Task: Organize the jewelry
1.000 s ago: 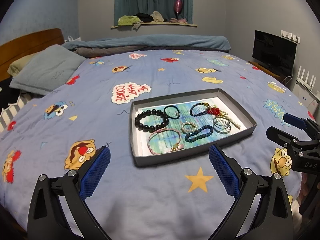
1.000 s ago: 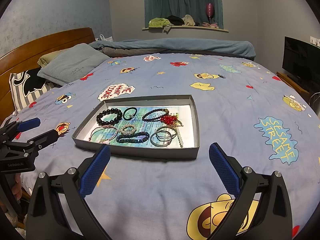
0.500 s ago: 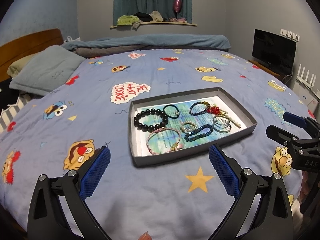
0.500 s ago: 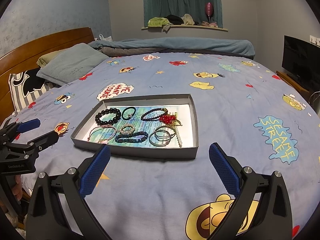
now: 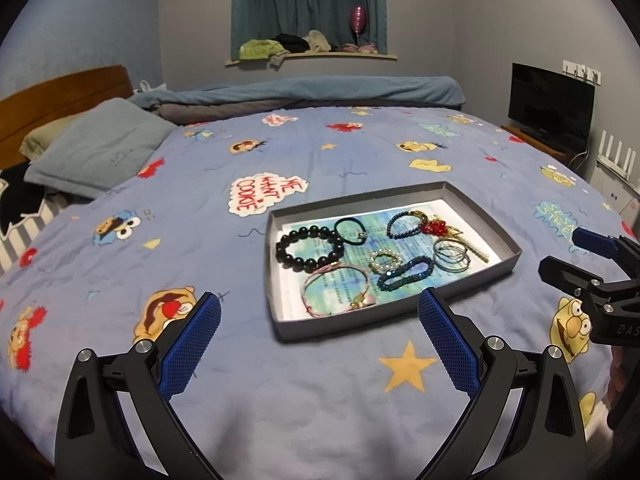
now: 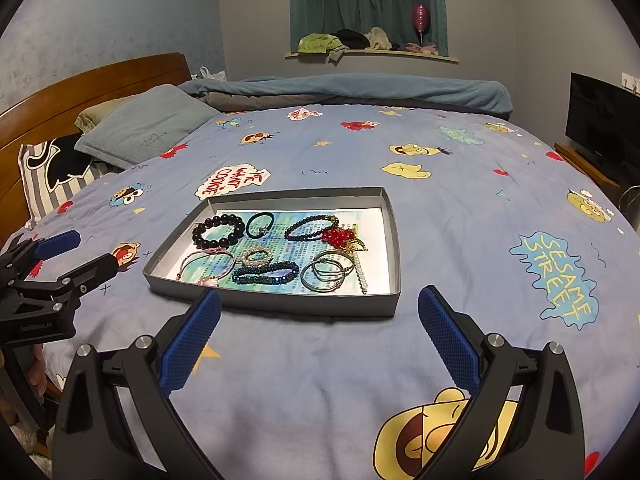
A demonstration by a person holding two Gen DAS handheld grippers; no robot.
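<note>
Covering the bed, cartoon-print quilt (image 6: 460,208), grey tray (image 6: 280,304) resting on it

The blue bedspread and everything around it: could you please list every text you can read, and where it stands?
"ME WANT COOKIE": white speech-bubble patch on the blue cartoon bedspread.
"SESAME STREET": blue splash patch on the bedspread.
"DAS": right gripper body, cut off.
Left gripper label: too small.
Printed sheet in the grey tray: unreadable.

The tray's (image 5: 452,290) near wall sits behind a finger pad (image 5: 448,342).
</note>
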